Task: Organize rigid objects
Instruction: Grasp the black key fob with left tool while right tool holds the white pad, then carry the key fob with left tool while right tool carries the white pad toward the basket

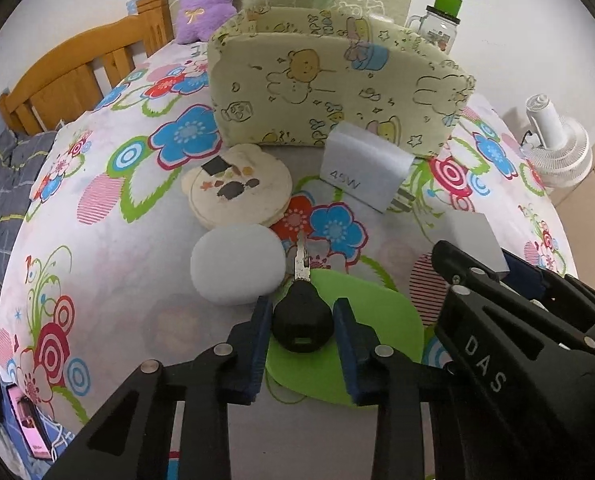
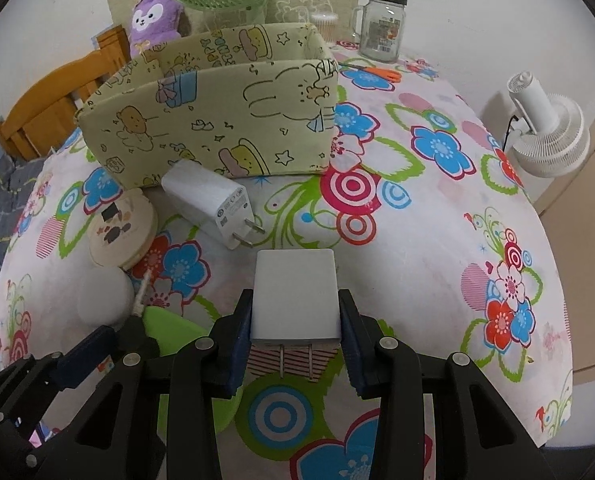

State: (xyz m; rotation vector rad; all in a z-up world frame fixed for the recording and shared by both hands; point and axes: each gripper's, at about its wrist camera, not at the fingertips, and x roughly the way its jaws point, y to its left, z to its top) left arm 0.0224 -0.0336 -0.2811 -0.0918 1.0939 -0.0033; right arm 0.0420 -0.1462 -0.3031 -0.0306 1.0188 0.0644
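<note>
Left gripper (image 1: 302,332): jaws standing either side of the black head of a key (image 1: 302,320); a sliver of gap shows at each pad, so whether it has clamped yet I cannot tell. Blade points straight ahead, away from the tool.
Key support: the head rests on a green silicone mat (image 1: 377,332) lying directly beneath the tool; presumably taken by the head because the thick part gives the pads purchase.
Right gripper (image 2: 295,316): closed on a white charger (image 2: 295,292), pads pressed against its two flat sides, prongs pointing back toward the camera.
Charger height: it appears raised slightly off the floral cloth (image 2: 437,272), though this is a judgement from the shadow under the prongs.
Destination, likely: yellow cartoon-print fabric bin (image 2: 217,128), open-topped, ahead of both tools.
Second charger (image 1: 361,164): marked 45W, ahead and slightly right of the left tool, lying against the bin's front wall, not yet collected.
Round compact (image 1: 237,188): cream, ahead-left of the left tool.
White puff (image 1: 237,264): just left of the key blade, apparently soft.
Step in hand: both tools loading for one transfer.
</note>
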